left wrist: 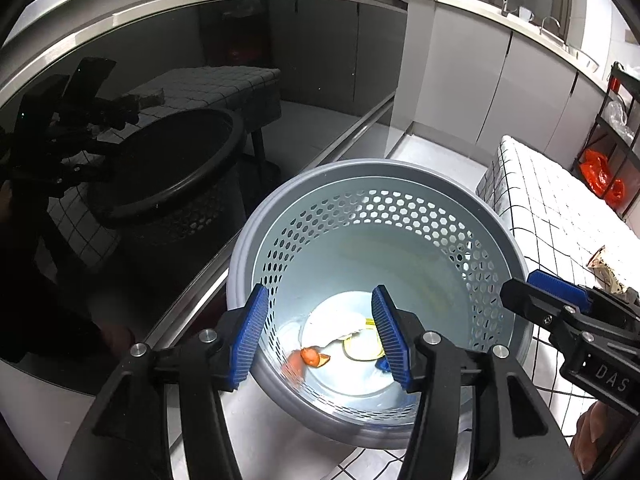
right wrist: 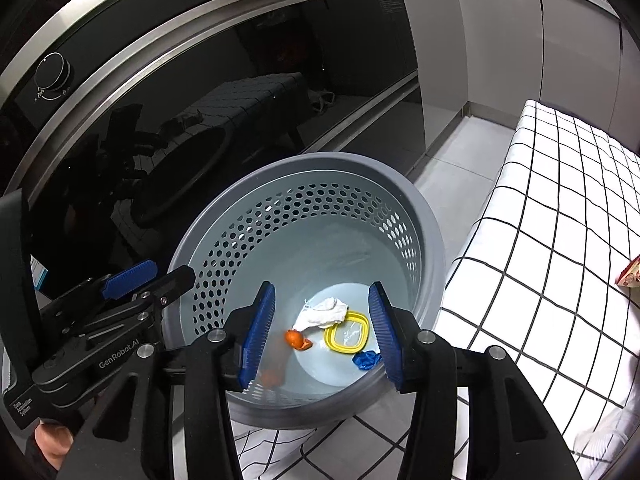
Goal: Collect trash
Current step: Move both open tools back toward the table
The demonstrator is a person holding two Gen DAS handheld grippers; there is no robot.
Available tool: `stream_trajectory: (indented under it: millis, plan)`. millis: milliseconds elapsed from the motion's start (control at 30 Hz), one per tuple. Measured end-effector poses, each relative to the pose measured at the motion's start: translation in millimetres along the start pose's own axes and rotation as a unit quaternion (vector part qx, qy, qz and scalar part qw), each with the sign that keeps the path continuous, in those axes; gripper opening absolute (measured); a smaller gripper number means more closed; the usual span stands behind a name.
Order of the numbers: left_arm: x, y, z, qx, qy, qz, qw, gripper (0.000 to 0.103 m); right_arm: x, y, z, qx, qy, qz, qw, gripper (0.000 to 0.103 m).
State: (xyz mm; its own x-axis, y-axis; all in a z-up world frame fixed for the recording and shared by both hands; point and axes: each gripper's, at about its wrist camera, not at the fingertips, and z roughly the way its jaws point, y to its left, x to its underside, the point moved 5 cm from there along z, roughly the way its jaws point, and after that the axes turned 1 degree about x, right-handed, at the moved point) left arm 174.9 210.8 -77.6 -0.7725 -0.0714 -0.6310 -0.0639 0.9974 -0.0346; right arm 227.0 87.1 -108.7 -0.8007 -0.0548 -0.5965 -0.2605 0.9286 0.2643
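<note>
The left gripper (right wrist: 148,276) hovers at the left rim of the grey perforated bin (right wrist: 432,240), jaws parted and empty. The right gripper (right wrist: 322,332) hangs over the bin mouth, jaws likewise parted with nothing between them. On the bin floor lie an orange peel scrap (right wrist: 297,339), a crumpled white tissue (right wrist: 322,314), a yellow-rimmed lid (right wrist: 346,336) and a blue scrap (right wrist: 366,359) (four items deposited). Further right, on the checked tablecloth (right wrist: 540,240), one wrapper (right wrist: 631,275) remains uncollected, so the task appears mostly done.
</note>
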Motion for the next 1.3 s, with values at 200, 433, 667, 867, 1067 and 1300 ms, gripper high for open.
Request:
stream_trajectory:
  millis: [200,433,667,867,1067,1300]
  plan:
    - [2,-7,-11,0.005,-0.009,0.004,0.9999,0.054,10,-1,-16,0.011,-0.006,0.001,1.0,0.047]
    - [6,-22,-30,0.007,-0.029,0.022,0.9993,0.057,31,-11,-44,0.026,-0.014,0.016,0.999,0.047]
    - [17,-40,-50,0.025,-0.038,0.026,0.9986,0.061,61,-24,-81,0.04,-0.027,0.037,0.998,0.047]
    - [33,-72,-68,0.04,-0.047,0.05,0.9968,0.067,95,-43,-115,0.051,-0.039,0.062,0.996,0.048]
    - [47,-102,-80,0.05,-0.056,0.074,0.9945,0.071,129,-67,-148,0.074,-0.052,0.081,0.993,0.048]
    - [66,-134,-89,0.071,-0.053,0.101,0.9909,0.073,166,-107,-195,0.121,-0.076,0.104,0.984,0.05]
